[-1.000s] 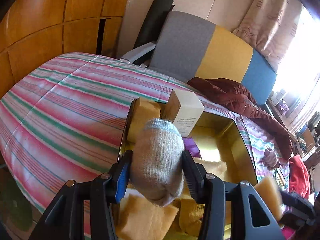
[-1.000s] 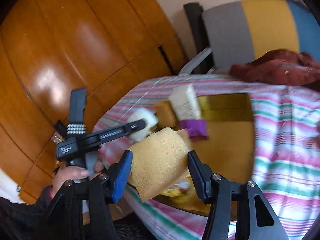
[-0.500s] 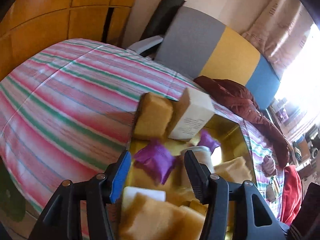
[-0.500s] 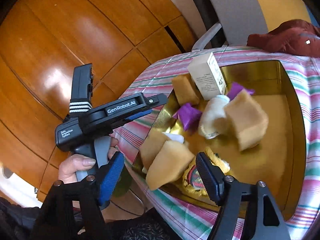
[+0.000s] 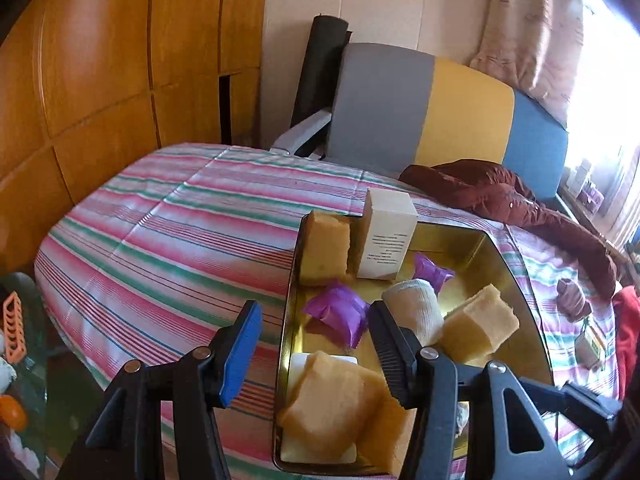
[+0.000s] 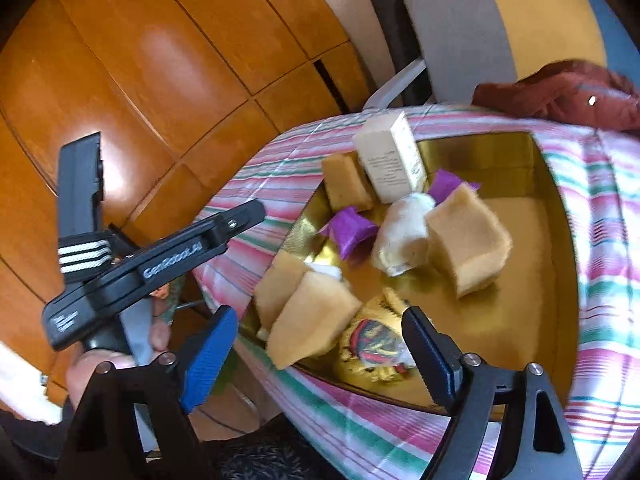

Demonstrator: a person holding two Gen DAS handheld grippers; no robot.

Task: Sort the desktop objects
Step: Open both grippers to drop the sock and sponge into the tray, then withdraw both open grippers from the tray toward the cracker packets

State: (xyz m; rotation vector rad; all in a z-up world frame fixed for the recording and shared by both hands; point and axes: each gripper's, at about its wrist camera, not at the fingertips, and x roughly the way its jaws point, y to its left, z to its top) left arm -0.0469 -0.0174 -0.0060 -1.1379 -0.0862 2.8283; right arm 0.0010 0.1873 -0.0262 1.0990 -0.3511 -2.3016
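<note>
A gold tray (image 5: 516,280) (image 6: 532,240) sits on the striped tablecloth. In it lie several yellow sponges (image 5: 326,252) (image 6: 468,240), a rolled white sock (image 5: 416,312) (image 6: 404,232), two purple packets (image 5: 338,314) (image 6: 352,228), a white box (image 5: 386,236) (image 6: 392,160) and a colourful wrapper (image 6: 376,348). My left gripper (image 5: 316,352) is open and empty above the tray's near left edge. My right gripper (image 6: 320,356) is open and empty above the tray's near edge. The left gripper also shows in the right wrist view (image 6: 160,264), held in a hand.
A striped tablecloth (image 5: 168,248) covers the table. A grey, yellow and blue chair (image 5: 424,108) stands behind, with a maroon garment (image 5: 512,204) on the table's far right. Wooden panelling (image 5: 100,80) is on the left.
My left gripper let go of the white sock and my right gripper let go of a yellow sponge; both now lie in the tray. Both grippers have opened and drawn back.
</note>
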